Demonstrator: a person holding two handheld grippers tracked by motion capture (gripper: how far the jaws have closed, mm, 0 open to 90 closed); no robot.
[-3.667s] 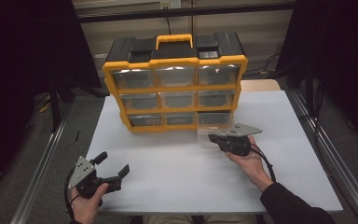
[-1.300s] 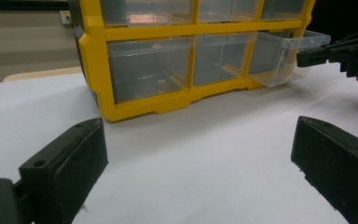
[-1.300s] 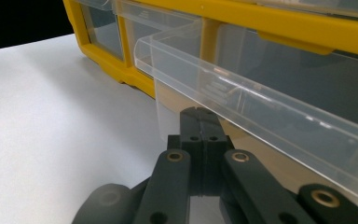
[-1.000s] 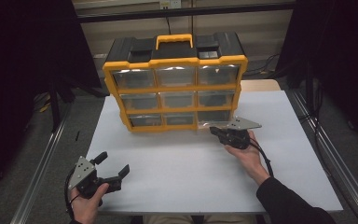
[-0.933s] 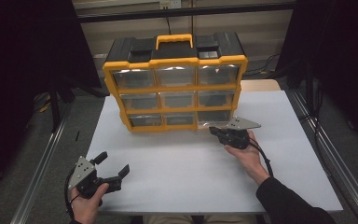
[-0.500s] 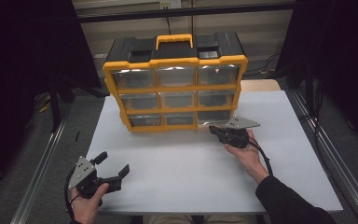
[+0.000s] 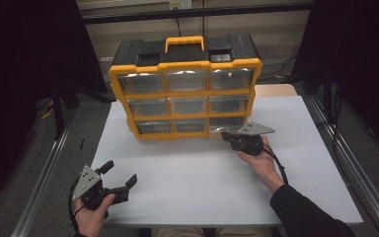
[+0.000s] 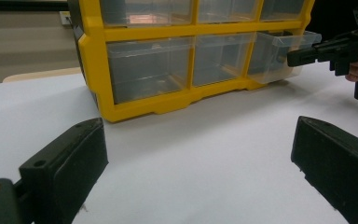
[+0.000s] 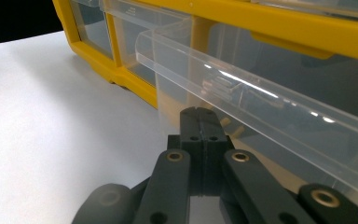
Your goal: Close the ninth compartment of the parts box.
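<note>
Right tool [image 7: 228, 138], jaws closed, at the part-open bottom-right drawer [image 8: 279, 56] of organiser [image 7: 185, 89]; grip unclear. Left tool [image 7: 121, 178] open, idle. Next: prob. slide drawer straight.

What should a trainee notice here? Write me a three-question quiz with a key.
1. True or false: the left gripper has its jaws shut.
2. Which drawer of the yellow organiser stands partly pulled out? A) top left B) middle C) bottom right
3. Fill in: the right gripper, at the front of the clear drawer, has its jaws ____.

Key: 1 false, they stand wide apart over the white table. 2 C. 3 shut.
</note>
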